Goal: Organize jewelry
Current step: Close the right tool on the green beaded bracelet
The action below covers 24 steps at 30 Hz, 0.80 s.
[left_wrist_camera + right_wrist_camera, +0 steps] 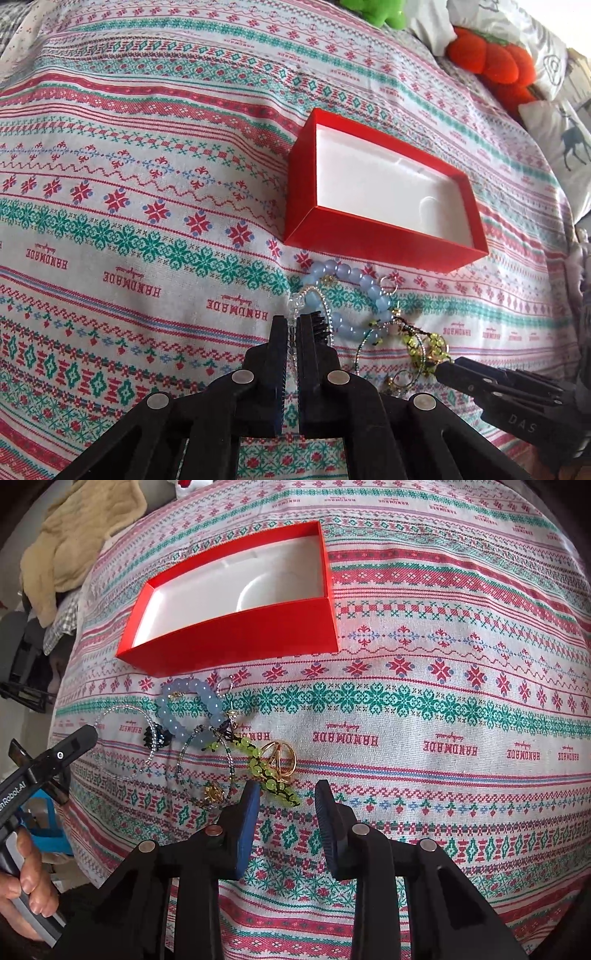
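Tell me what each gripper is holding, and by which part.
Left gripper: shut on the clear beaded hoop, pinching its thin strand. Right gripper: nothing; jaws open over the green bead bracelet.

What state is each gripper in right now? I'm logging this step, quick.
Left gripper: closed on the clear bead bracelet.
Right gripper: open; green bead bracelet lies ungripped at its fingertips.

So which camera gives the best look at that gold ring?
The right wrist view: the gold ring lies in plain sight beside the green bead strand. In the left wrist view, only a gold glint shows in the tangle; I cannot tell it's the ring.
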Available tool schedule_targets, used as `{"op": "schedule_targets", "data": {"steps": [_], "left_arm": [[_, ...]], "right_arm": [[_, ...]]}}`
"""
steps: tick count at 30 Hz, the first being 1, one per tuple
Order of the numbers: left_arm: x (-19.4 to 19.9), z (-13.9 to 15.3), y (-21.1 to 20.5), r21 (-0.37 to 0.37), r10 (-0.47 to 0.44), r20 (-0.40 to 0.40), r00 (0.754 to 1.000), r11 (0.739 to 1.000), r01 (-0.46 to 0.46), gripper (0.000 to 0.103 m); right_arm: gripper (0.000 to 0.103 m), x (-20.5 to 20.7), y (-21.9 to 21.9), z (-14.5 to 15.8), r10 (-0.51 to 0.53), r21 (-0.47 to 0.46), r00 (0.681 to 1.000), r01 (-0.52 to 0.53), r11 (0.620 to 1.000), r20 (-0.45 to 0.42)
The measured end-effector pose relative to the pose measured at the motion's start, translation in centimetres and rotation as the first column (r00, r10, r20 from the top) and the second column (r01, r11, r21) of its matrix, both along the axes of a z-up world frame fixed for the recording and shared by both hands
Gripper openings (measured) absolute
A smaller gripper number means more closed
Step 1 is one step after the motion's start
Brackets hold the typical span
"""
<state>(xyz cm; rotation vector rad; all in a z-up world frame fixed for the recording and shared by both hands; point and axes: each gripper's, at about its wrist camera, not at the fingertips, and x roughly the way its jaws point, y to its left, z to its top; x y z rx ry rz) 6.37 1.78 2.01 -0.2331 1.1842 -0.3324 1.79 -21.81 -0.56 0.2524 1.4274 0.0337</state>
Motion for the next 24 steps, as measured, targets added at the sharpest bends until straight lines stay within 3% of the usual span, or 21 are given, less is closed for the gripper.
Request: {"op": "schedule_targets", "data": {"steps": [2,8,24], "left_arm": [[-0.2,-0.2,0.1,0.006,-0.003,-0.005,1.000,1.000,0.003,0.000],[-0.5,0.1,0.5,0.009,-0.008,-0.002,1.000,1.000,0.008,0.000],[-1.2,3.5,1.3,-0.012,-0.009,0.074,0.997,1.000,0.010,0.000]], "right_arm": [[0.014,0.1,0.2,-0.4,0.013,-0.016,1.000,-0.013,1.000,-0.007],[0.006,-0.4,0.4,0.9,0.035,-0.015,0.999,-0.034,0.999,0.029],[0.005,-1.4,1.4,7.1,0.056,0.049,0.978,-0.067,0.997,0.199]]}}
